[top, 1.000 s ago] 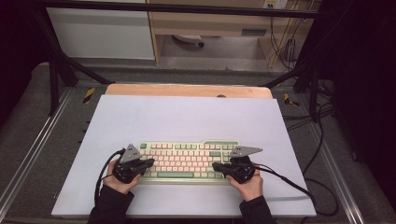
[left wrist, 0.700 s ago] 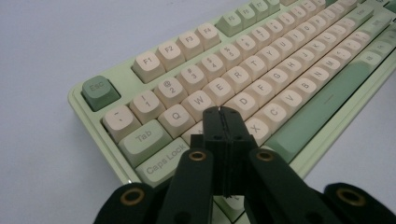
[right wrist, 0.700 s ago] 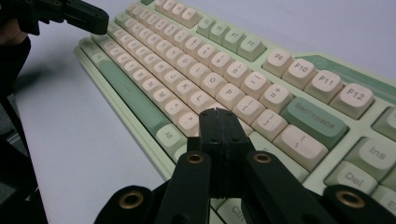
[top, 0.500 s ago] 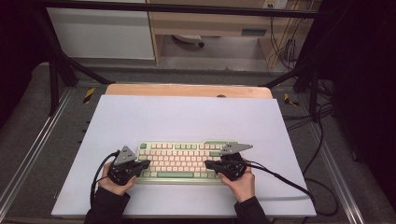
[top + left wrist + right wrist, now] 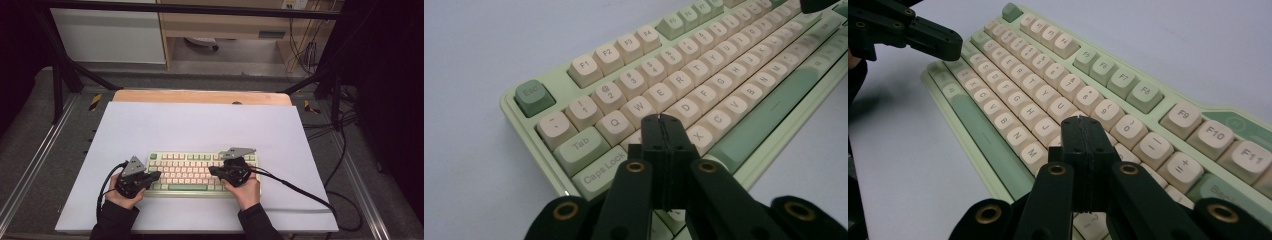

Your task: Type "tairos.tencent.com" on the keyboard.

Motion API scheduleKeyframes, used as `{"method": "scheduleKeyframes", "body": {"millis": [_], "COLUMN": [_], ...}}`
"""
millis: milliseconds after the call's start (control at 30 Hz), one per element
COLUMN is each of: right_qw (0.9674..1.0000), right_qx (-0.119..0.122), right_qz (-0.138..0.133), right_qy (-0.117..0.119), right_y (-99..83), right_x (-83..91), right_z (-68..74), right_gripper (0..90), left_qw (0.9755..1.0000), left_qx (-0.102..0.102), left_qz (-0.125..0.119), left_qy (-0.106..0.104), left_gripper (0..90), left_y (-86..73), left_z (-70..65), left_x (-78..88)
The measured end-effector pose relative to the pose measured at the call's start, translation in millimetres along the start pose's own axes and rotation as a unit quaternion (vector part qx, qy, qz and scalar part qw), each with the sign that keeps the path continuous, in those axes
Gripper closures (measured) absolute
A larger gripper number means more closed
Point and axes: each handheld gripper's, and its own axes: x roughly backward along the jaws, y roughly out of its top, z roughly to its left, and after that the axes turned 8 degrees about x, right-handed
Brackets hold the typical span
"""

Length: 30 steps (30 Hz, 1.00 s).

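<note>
A pale green keyboard (image 5: 192, 161) with cream keys lies on the white mat near the front edge. My left gripper (image 5: 157, 176) rests at the keyboard's left end, jaws shut with nothing in them. In the left gripper view its tips (image 5: 661, 120) hover over the keys just right of Caps Lock on the keyboard (image 5: 724, 75). My right gripper (image 5: 212, 171) is over the right half of the keyboard, jaws shut and empty. In the right gripper view its tips (image 5: 1082, 122) sit above the keys to the right of J on the keyboard (image 5: 1013, 55). The left gripper (image 5: 950, 44) shows there at the top left.
The white mat (image 5: 200, 125) covers a wooden table (image 5: 200, 96). Black cables (image 5: 300, 187) trail from the right gripper across the mat to the right. Metal frame rails (image 5: 35, 165) run along both sides, and more cables (image 5: 345, 125) lie beyond the right edge.
My right gripper has slid left along the keyboard, from its right end toward the middle. The left gripper has stayed where it was.
</note>
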Motion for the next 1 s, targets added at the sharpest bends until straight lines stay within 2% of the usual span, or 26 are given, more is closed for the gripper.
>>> {"method": "scheduleKeyframes", "body": {"millis": [200,600,1000], "right_qw": [1.0000,0.9998,0.9997], "right_qx": [-0.004,-0.008,-0.005], "right_qz": [0.006,0.017,0.022], "right_qy": [-0.003,-0.012,-0.013], "right_y": [2.5,-2.0,-3.9], "right_x": [-14.5,-29.8,-32.1], "right_z": [-2.2,-8.4,-7.8], "right_gripper": [90.0,90.0,90.0], "left_qw": [1.0000,1.0000,1.0000], "left_qx": [-0.002,0.000,-0.002], "left_qz": [0.001,0.002,0.003], "left_qy": [-0.001,-0.002,-0.002], "left_gripper": [90.0,90.0,90.0], "left_y": [-0.2,-0.4,-0.3], "left_z": [-0.4,0.3,-0.1], "left_x": [-0.7,-1.5,-1.8]}}
